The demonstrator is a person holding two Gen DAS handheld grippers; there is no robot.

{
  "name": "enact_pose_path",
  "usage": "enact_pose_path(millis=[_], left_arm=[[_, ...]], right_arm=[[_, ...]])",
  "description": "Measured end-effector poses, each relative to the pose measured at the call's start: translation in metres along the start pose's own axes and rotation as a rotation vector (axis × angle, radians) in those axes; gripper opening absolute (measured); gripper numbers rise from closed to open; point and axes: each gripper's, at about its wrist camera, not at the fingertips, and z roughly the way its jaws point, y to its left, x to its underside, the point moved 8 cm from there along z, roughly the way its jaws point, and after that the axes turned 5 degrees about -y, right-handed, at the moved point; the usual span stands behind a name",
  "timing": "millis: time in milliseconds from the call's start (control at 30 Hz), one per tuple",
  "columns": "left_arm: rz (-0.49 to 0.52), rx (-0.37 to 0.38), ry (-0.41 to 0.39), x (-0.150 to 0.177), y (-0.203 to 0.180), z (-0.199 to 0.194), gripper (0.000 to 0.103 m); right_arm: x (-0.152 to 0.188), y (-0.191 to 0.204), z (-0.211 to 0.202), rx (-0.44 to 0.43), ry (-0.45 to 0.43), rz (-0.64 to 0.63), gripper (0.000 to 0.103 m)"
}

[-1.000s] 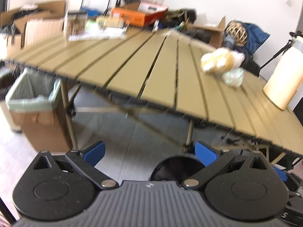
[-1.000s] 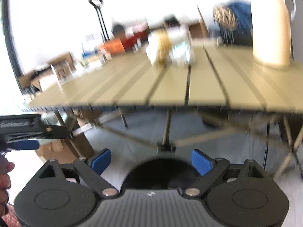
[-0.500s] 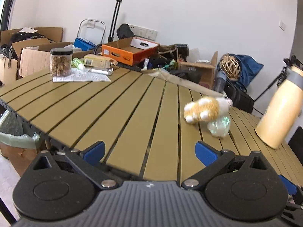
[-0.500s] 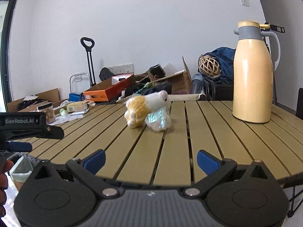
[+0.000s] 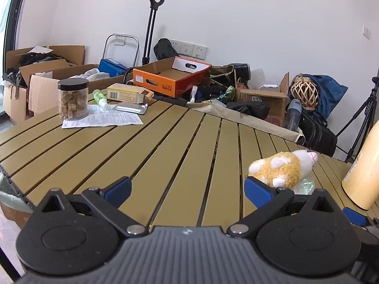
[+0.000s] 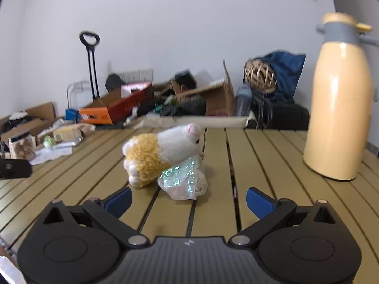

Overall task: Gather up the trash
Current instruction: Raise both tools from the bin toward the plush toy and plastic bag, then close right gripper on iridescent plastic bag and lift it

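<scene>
Crumpled plastic wrapper, clear with an iridescent green shimmer, lies on the slatted table at the centre of the right wrist view, touching the orange-and-white plush toy that leans over its upper left edge. In the left wrist view the same wrapper peeks out at the lower right, mostly hidden behind the toy and that tool's own finger. The right gripper has just been opening and now stands with its blue pads spread wide apart, nothing between them, lined up roughly on the wrapper from just in front of it. The left gripper is likewise spread wide and empty, over bare slats left of the toy. Judging by this, the step in hand is the approach to the first piece of trash, with no pick-up yet made. The next move seems to call for the right tool to advance low over the slats and close on the wrapper's near, free edge, staying clear of the toy resting against it; thin film may slip or drag the toy along. A cream thermos stands well apart at the right. A jar, papers and a small box sit at the table's far upper left.
</scene>
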Motion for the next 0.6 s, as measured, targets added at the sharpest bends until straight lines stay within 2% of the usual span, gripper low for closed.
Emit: enact_pose_path(millis=[233,333,367,467,533,600], left_arm=[[-0.010,-0.023,0.020,-0.001,0.006,0.018,0.103],[-0.008,-0.034,0.029,0.001,0.007,0.024,0.103],[-0.005,-0.037,0.033,0.002,0.007,0.026,0.103],[0.005,-0.042,0.040,0.005,0.005,0.029,0.103],[0.014,-0.043,0.043,0.007,0.003,0.030,0.103],[0.025,-0.045,0.046,0.009,0.001,0.031,0.103]], right_arm=[[0.000,0.015,0.045,0.032,0.084,-0.071,0.103],[0.001,0.021,0.059,0.040,0.121,-0.103,0.099],[0.001,0.022,0.062,0.033,0.129,-0.101,0.093],[0.000,0.020,0.070,0.048,0.142,-0.097,0.088],[0.000,0.018,0.074,0.042,0.151,-0.088,0.079],[0.002,0.016,0.076,0.011,0.167,-0.056,0.054]])
